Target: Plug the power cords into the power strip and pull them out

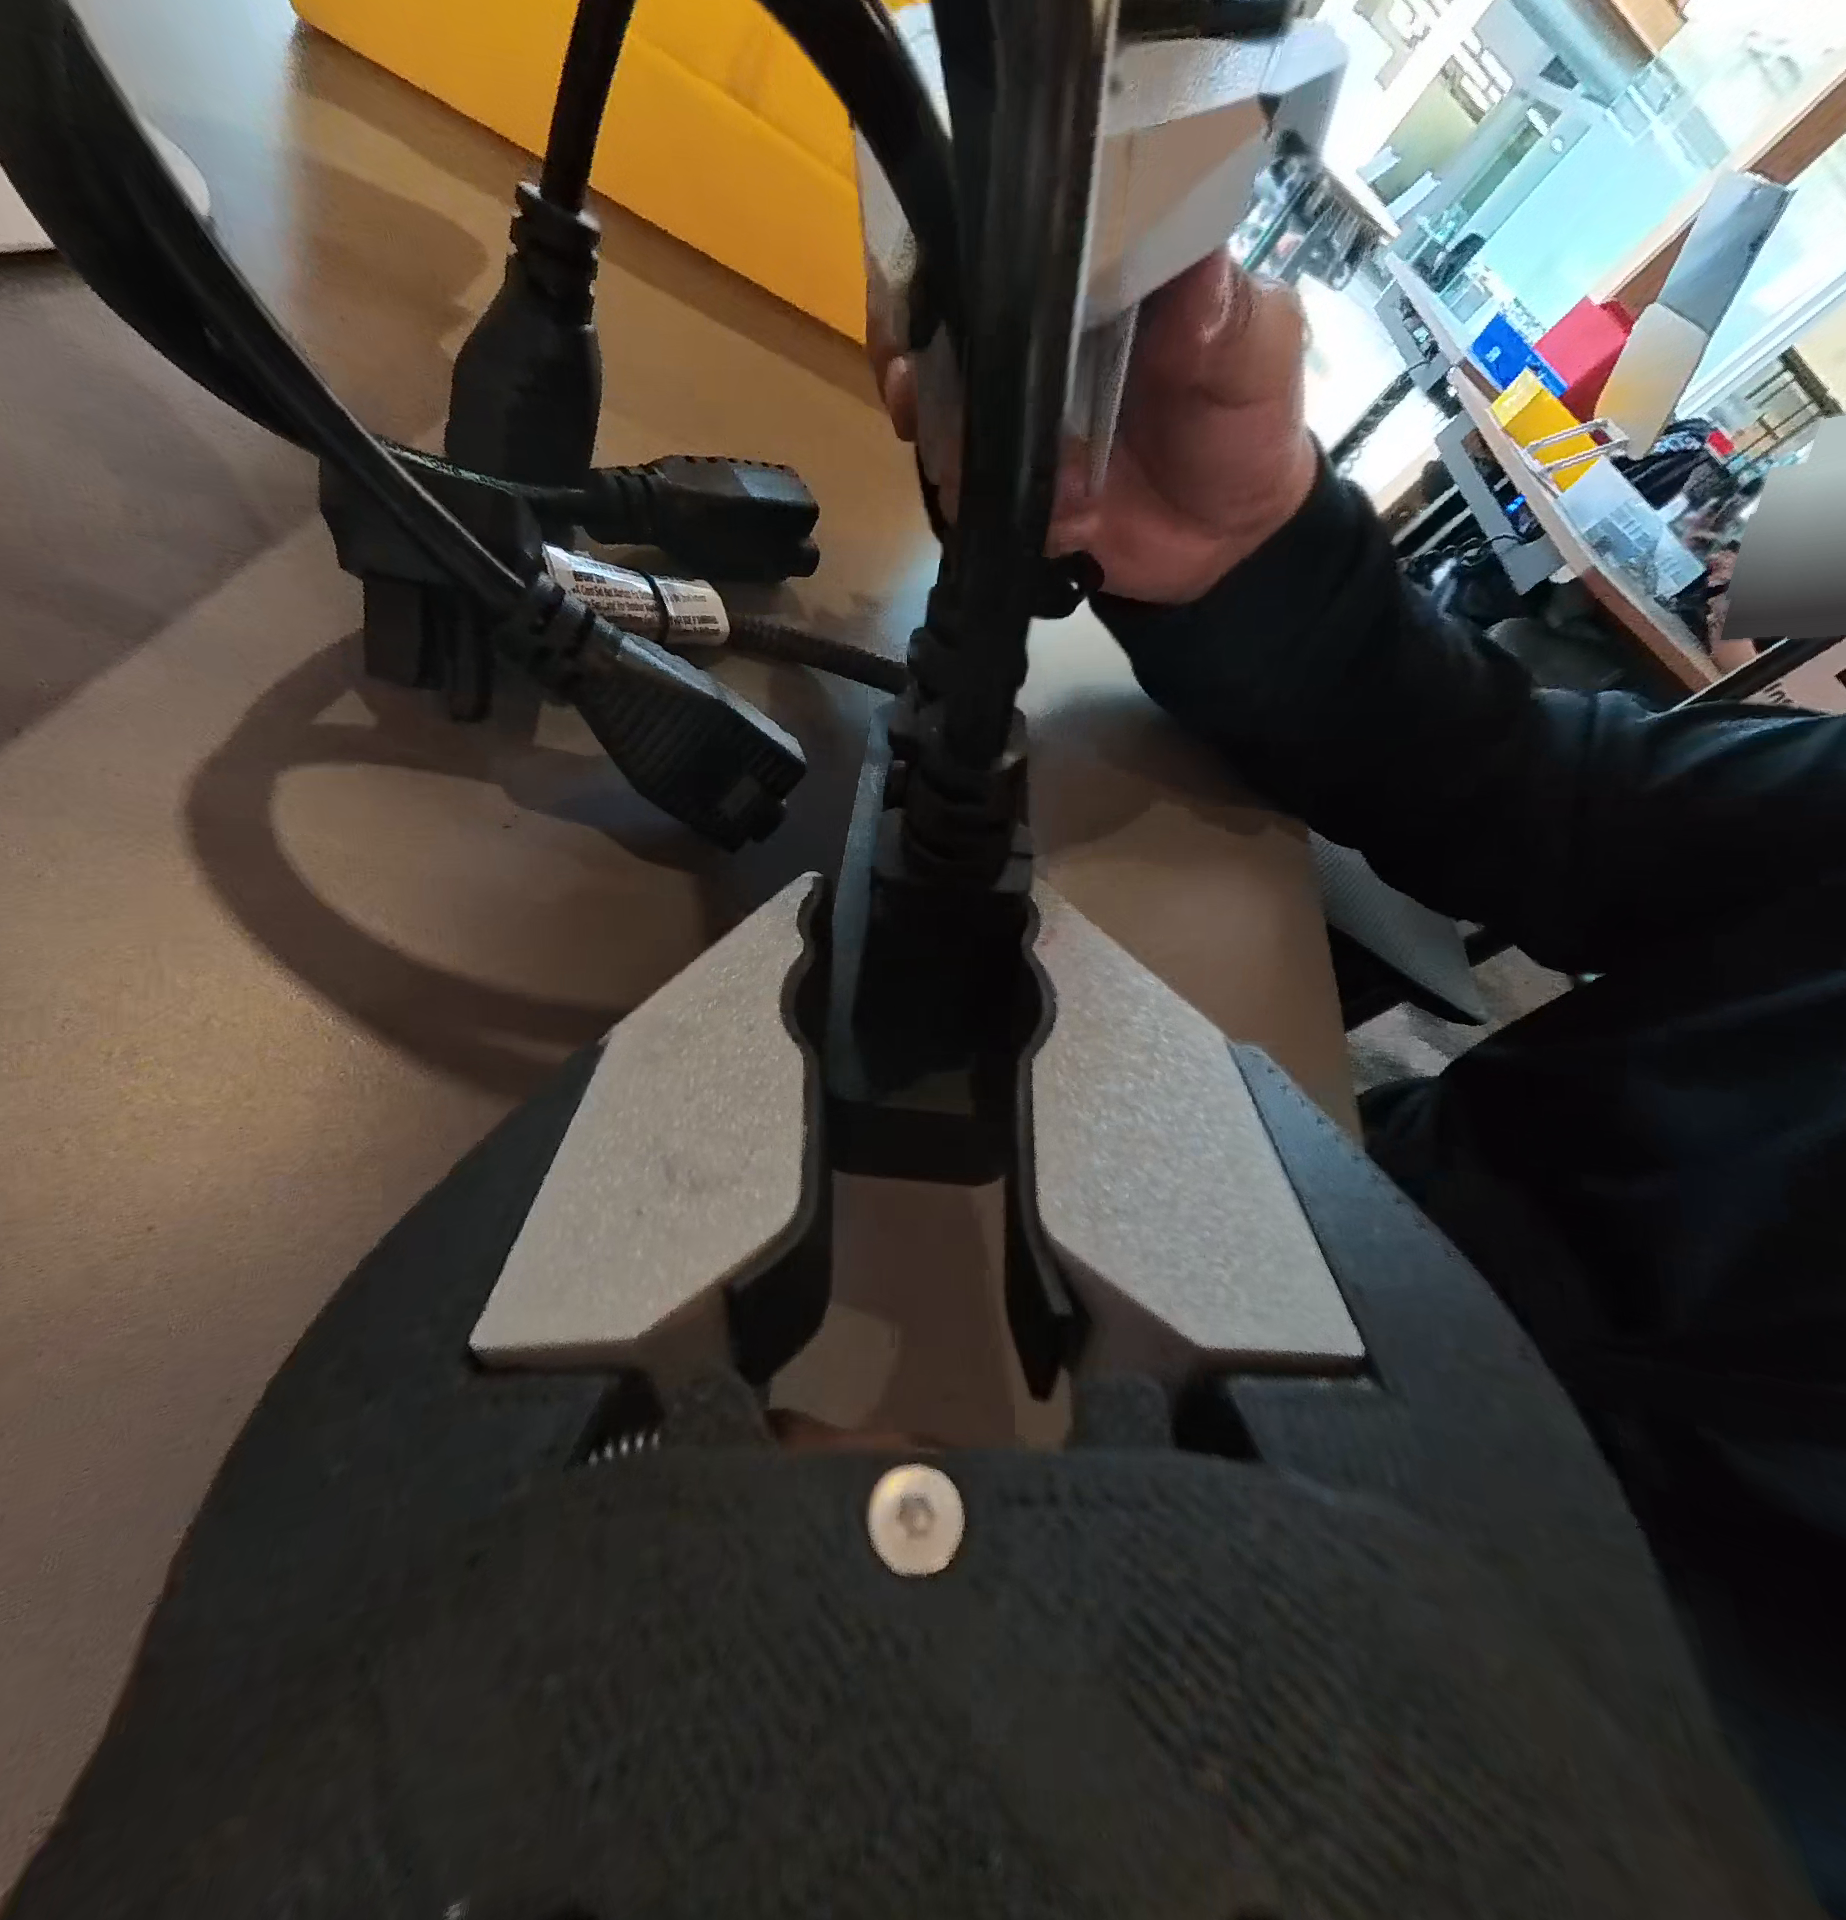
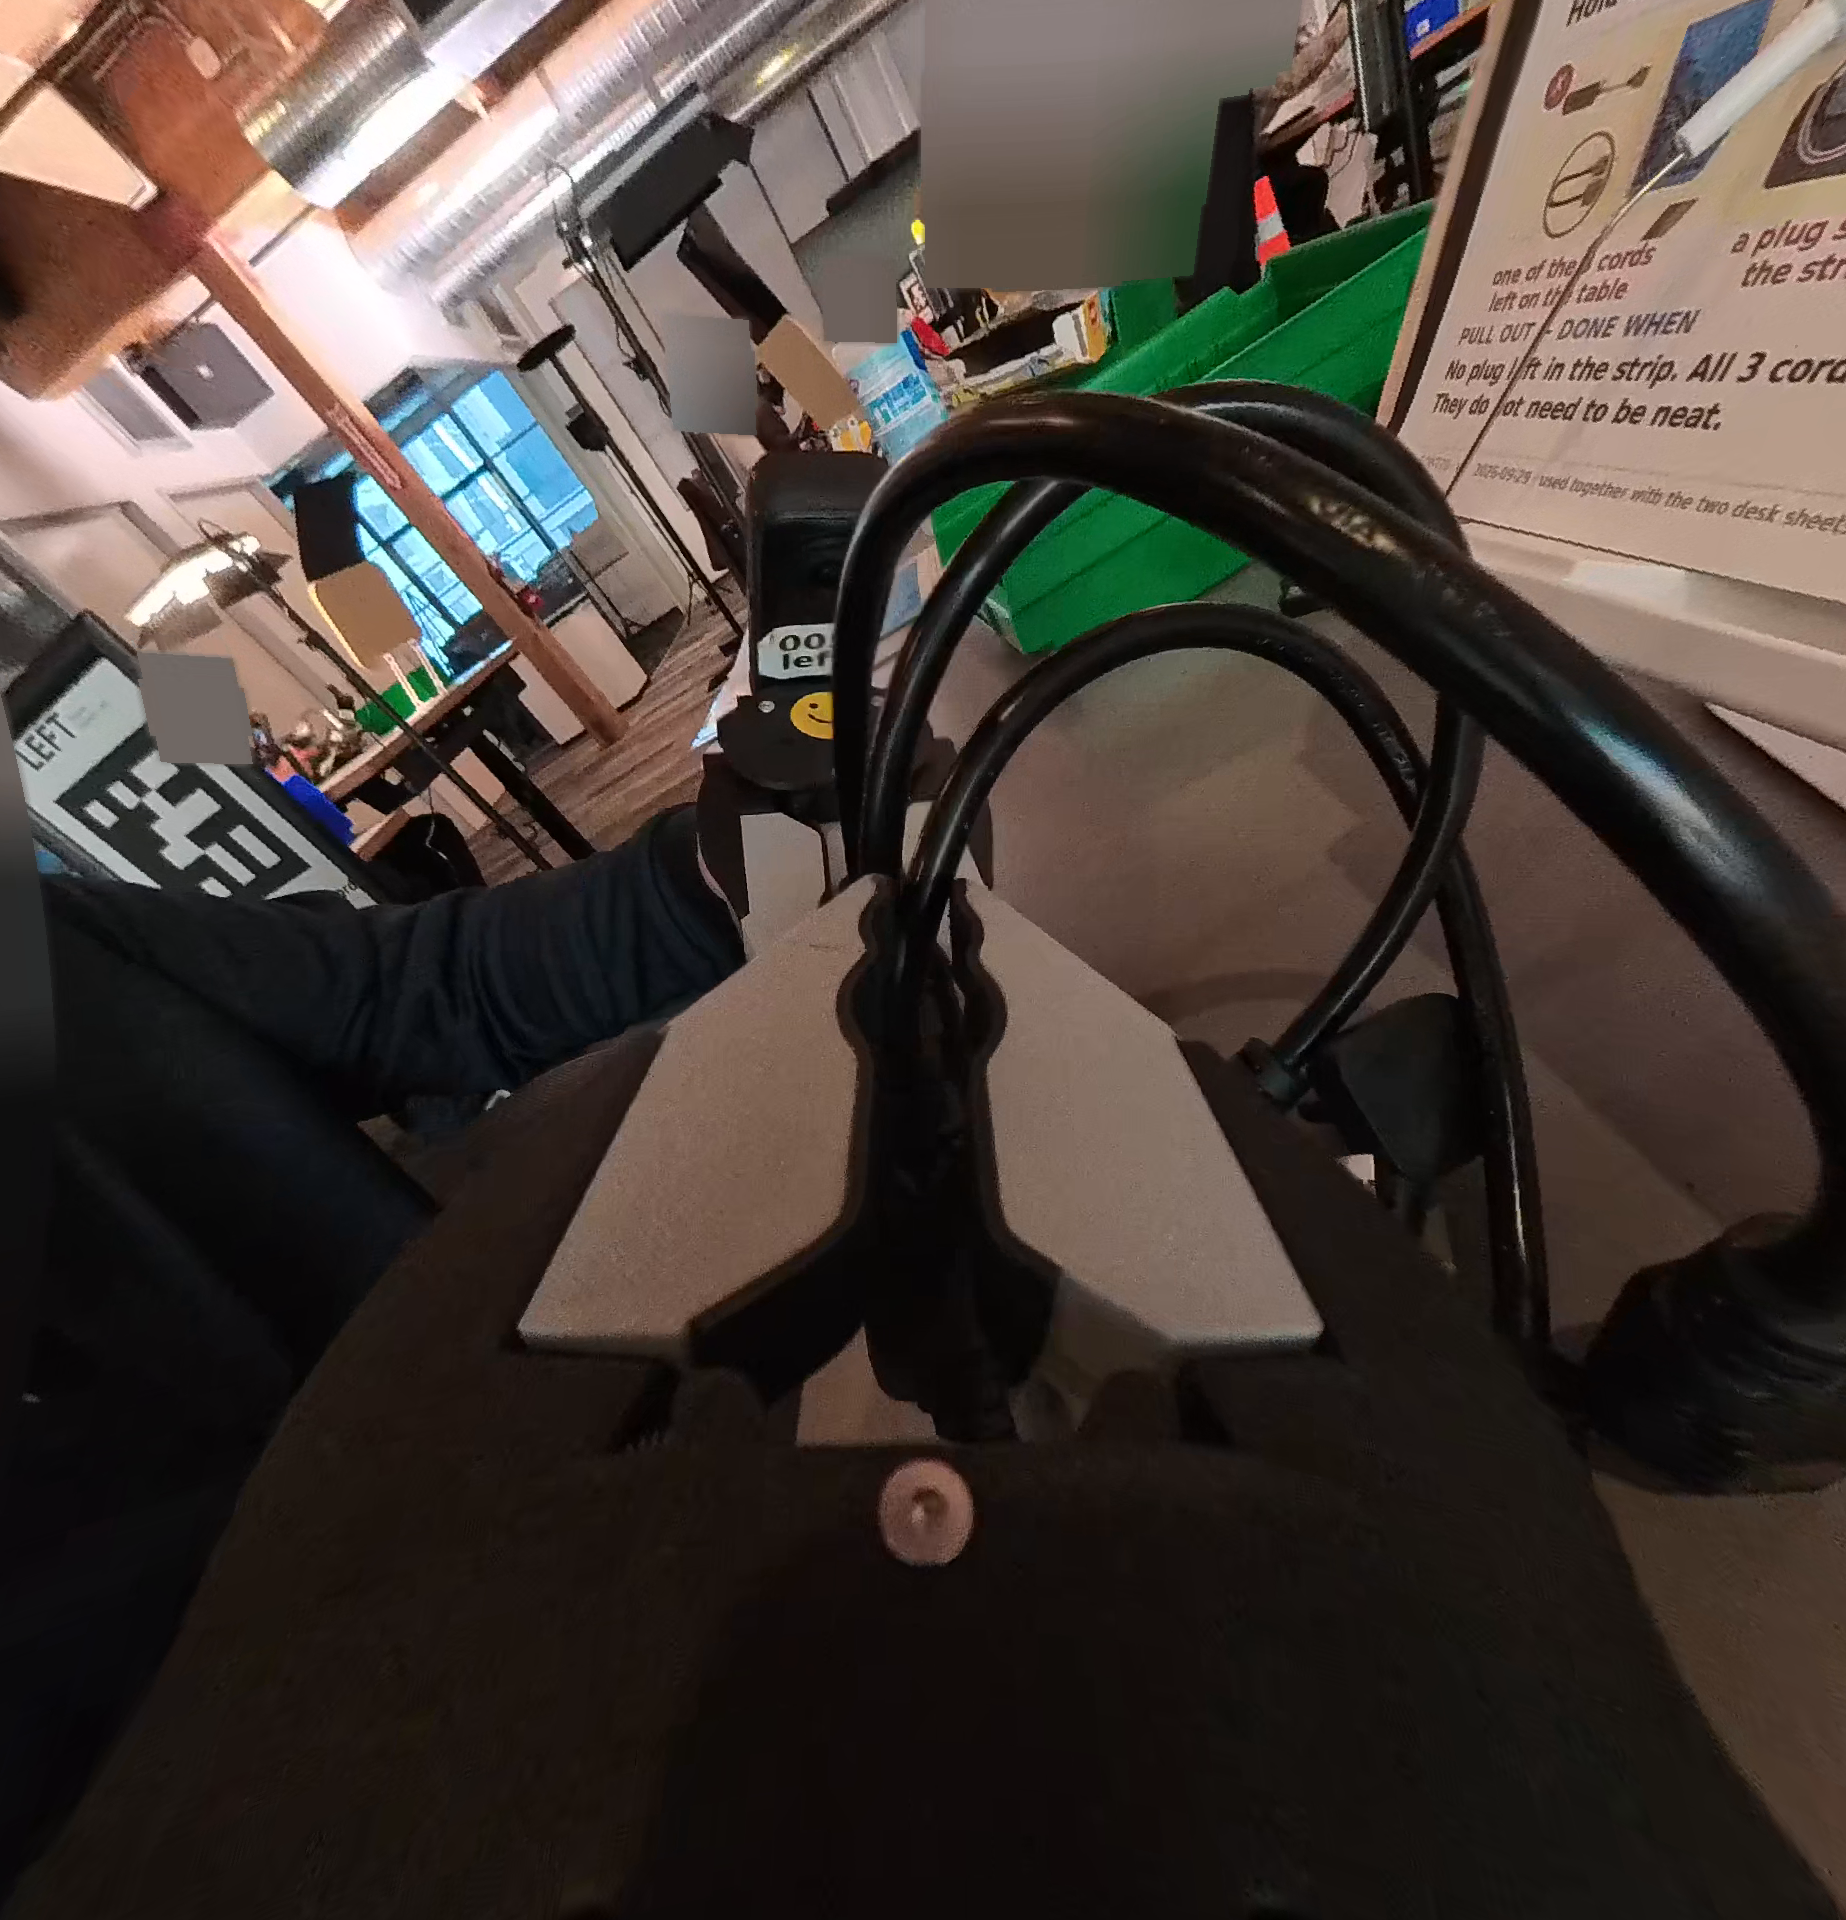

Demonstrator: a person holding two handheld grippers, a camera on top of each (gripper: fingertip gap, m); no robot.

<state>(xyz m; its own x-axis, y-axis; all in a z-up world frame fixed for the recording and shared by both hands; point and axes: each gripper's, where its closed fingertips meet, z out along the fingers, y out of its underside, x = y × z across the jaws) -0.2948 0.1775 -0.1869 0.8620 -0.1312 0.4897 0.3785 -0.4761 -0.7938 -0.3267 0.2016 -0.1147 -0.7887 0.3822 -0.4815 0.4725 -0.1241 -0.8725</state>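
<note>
Left claw (image 1: 924, 966) pinches a black plug (image 1: 940, 997) at frame centre, apparently seated in the power strip (image 1: 857, 831) on the tabletop (image 1: 223, 1039); right claw (image 2: 914, 935) is pressed onto a bundle of black cords (image 2: 1158, 468). Cords look stiff and springy, so grip the rigid plug body. I count two loose connector ends (image 1: 690, 727) at centre left.

Three cords (image 1: 566, 135), two grippers (image 1: 924, 977)

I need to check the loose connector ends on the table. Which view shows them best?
The left wrist view: two black cord connectors lie in plain sight on the table. The right wrist view shows mostly looping cords.
</note>
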